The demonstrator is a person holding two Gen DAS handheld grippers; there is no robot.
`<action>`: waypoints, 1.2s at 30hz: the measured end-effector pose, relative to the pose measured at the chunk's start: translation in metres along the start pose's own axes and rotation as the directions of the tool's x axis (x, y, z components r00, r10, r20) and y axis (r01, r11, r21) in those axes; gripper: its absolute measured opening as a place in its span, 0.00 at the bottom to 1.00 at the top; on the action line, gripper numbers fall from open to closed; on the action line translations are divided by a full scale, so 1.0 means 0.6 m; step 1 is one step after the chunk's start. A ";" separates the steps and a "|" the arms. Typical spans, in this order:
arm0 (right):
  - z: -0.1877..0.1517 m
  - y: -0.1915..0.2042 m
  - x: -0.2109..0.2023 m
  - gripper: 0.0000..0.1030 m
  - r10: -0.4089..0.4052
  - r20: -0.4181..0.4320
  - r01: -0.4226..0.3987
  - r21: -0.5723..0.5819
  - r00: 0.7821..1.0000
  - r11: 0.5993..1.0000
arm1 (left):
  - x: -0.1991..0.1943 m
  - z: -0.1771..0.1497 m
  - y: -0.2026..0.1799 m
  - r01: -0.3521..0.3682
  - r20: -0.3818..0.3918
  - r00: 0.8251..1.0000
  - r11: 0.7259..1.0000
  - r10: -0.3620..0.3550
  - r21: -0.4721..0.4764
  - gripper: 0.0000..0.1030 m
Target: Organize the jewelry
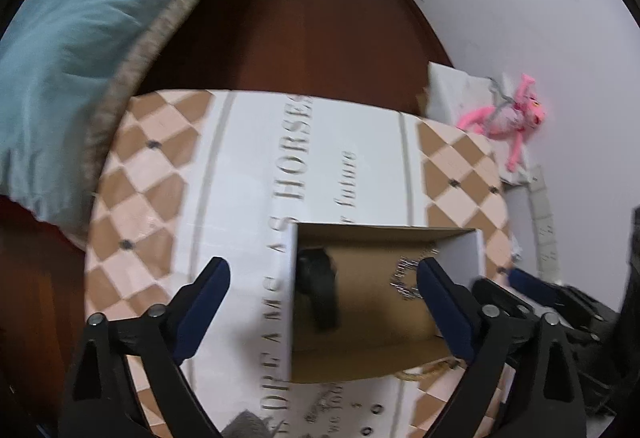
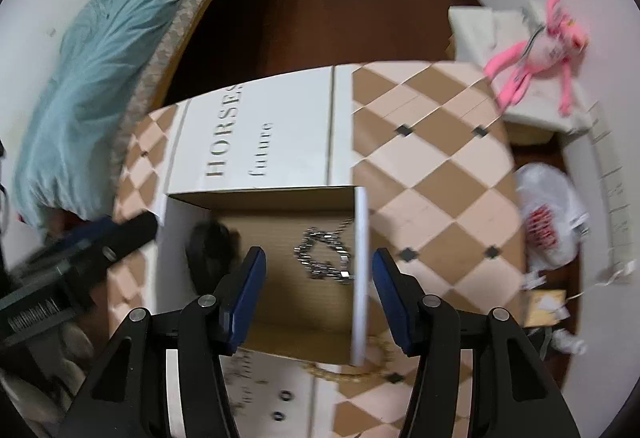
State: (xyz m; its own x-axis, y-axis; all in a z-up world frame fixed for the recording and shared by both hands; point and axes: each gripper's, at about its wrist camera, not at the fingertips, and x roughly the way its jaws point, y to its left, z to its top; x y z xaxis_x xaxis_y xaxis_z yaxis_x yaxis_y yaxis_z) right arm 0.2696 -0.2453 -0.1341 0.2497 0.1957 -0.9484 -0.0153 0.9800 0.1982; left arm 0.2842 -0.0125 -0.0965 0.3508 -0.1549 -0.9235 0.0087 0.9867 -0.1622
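Note:
An open cardboard box (image 1: 288, 302) (image 2: 360, 278) with white outer walls sits on the patterned table. Inside lie a silver chain (image 1: 406, 276) (image 2: 326, 256) near its right wall and a black band (image 1: 320, 286) (image 2: 210, 242) near its left wall. My left gripper (image 1: 322, 290) is open and empty, fingers spread above the box. My right gripper (image 2: 318, 280) is open and empty, straddling the box's right wall above the chain. A gold chain (image 2: 352, 370) (image 1: 428, 370) lies on the table just before the box. Small dark rings (image 2: 282, 404) (image 1: 372, 418) lie nearer me.
The table (image 1: 152, 198) (image 2: 440, 166) has a checkered cloth with printed lettering. A bed with a teal blanket (image 1: 72, 38) (image 2: 100, 78) stands on the left. A pink plush toy (image 1: 504, 118) (image 2: 536, 50) lies on a white surface at the right. A white plastic bag (image 2: 548, 214) lies on the floor.

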 end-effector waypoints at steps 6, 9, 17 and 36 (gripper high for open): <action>-0.041 0.007 0.007 0.96 -0.193 0.027 0.194 -0.055 0.981 0.979 | -0.013 -0.040 0.009 -0.150 0.113 0.983 0.988 0.144 0.041 0.97; -0.061 0.005 0.020 0.96 -0.223 0.023 0.224 -0.051 0.975 0.973 | -0.005 -0.060 0.011 -0.197 0.107 0.976 0.979 0.191 0.052 0.98; -0.089 0.006 0.014 0.96 -0.240 0.048 0.241 -0.031 0.970 0.970 | -0.010 -0.101 0.006 -0.242 0.107 0.966 0.968 0.235 0.065 0.98; -0.161 0.044 -0.188 0.96 -0.264 0.297 0.276 0.002 0.918 0.961 | -0.179 -0.166 -0.018 -0.207 0.266 0.945 0.977 0.189 0.042 0.98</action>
State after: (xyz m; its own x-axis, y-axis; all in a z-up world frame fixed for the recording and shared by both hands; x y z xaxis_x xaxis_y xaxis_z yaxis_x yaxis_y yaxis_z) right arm 0.1473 -0.2380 -0.0456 0.5209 -0.0895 -0.8489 0.0558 0.9959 -0.0707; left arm 0.1535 -0.0115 -0.0304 0.5827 0.0529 -0.8109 -0.0251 0.9986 0.0472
